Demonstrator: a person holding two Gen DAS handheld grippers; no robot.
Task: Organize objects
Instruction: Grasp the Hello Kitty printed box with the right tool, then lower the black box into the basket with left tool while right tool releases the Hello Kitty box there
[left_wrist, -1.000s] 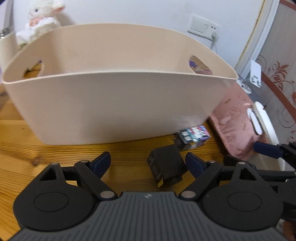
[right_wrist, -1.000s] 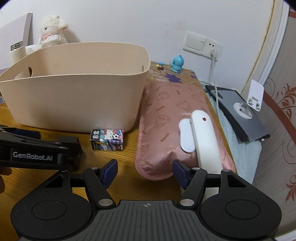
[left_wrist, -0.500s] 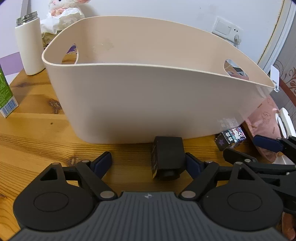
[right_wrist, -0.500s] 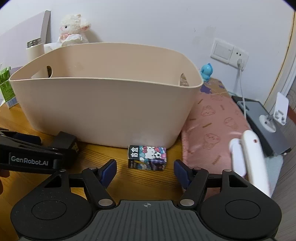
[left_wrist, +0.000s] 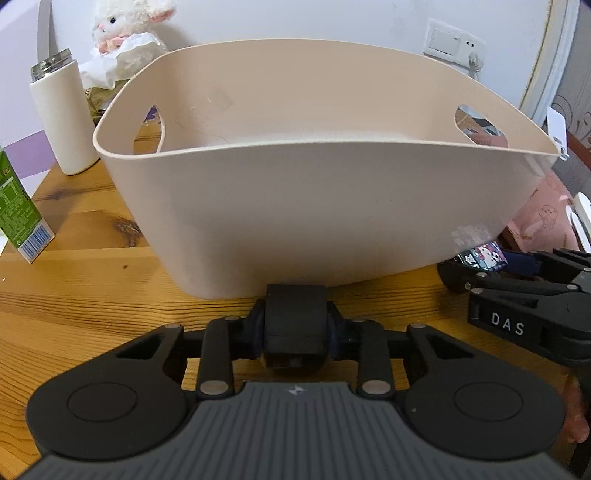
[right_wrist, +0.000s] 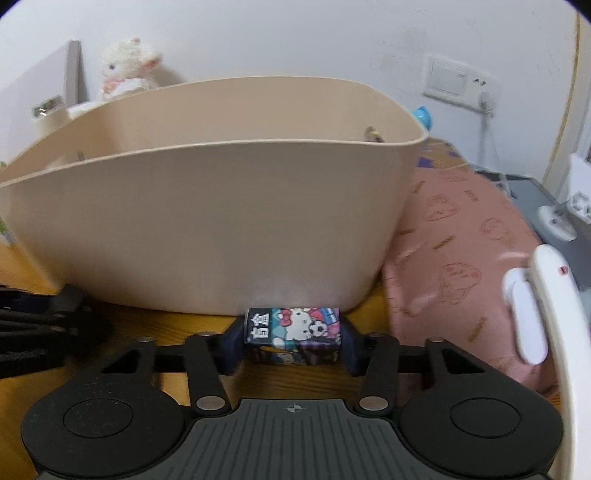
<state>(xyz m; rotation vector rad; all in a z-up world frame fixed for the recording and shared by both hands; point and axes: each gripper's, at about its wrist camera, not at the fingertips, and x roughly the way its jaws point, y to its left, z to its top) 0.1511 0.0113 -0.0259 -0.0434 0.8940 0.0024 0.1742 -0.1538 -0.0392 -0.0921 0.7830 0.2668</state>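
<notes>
A large beige basket (left_wrist: 332, 206) with handle holes stands on the wooden table, right in front of both grippers; it also fills the right wrist view (right_wrist: 207, 225). My left gripper (left_wrist: 295, 328) is shut on a small black box (left_wrist: 295, 321) at the basket's near wall. My right gripper (right_wrist: 293, 341) is shut on a small Hello Kitty printed box (right_wrist: 293, 330), low on the table by the basket's right corner. That printed box also shows at the right of the left wrist view (left_wrist: 484, 254).
A white bottle (left_wrist: 62, 118), a green carton (left_wrist: 18, 210) and a plush lamb (left_wrist: 129, 33) stand at the left and behind the basket. A pink cushion (right_wrist: 461, 258) with a white device (right_wrist: 546, 306) lies to the right, beside a grey stand (right_wrist: 546, 206).
Both grippers moved left toward the basket and closed: the left on the black box, the right on the Hello Kitty box. Both were open a second ago.
</notes>
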